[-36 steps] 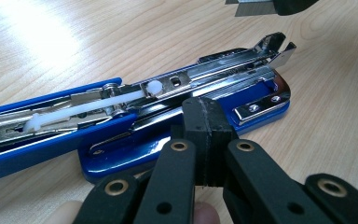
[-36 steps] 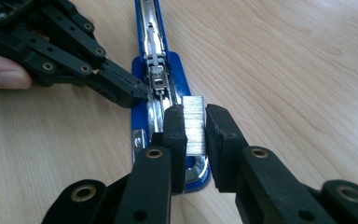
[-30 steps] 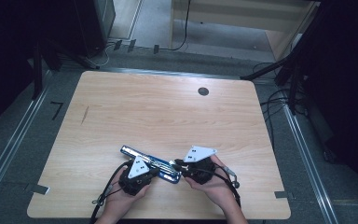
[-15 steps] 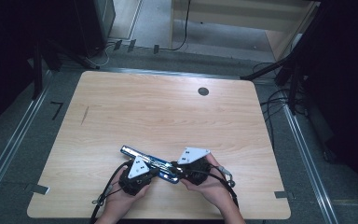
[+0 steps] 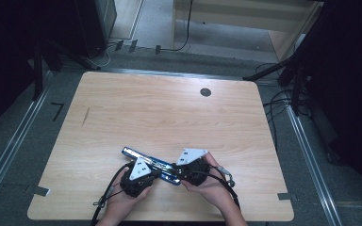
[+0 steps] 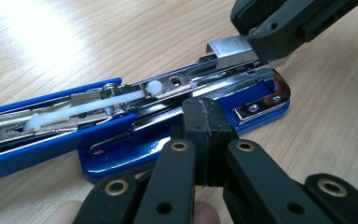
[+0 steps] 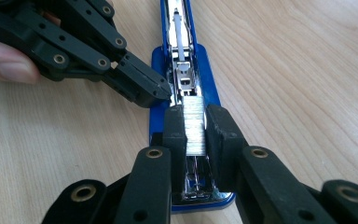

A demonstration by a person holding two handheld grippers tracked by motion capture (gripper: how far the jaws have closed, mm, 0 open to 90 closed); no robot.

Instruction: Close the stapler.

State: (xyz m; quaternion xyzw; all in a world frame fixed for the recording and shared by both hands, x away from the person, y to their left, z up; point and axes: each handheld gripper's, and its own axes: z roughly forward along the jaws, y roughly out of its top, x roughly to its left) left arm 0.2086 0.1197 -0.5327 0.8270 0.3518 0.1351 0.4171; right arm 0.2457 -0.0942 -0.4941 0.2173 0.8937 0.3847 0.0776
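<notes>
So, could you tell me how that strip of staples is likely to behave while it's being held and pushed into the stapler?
The staples, pinched between the right gripper's jaws, look like a thin glued strip, so probably light and apt to snap if squeezed askew. Their shiny metal may slip. The open stapler lies flat with the left gripper pressed against its base, so it should stay put.

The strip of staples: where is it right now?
The strip of staples sits between the jaws of the right hand-held gripper, right over the open blue stapler's magazine, at the table's near edge.
</notes>
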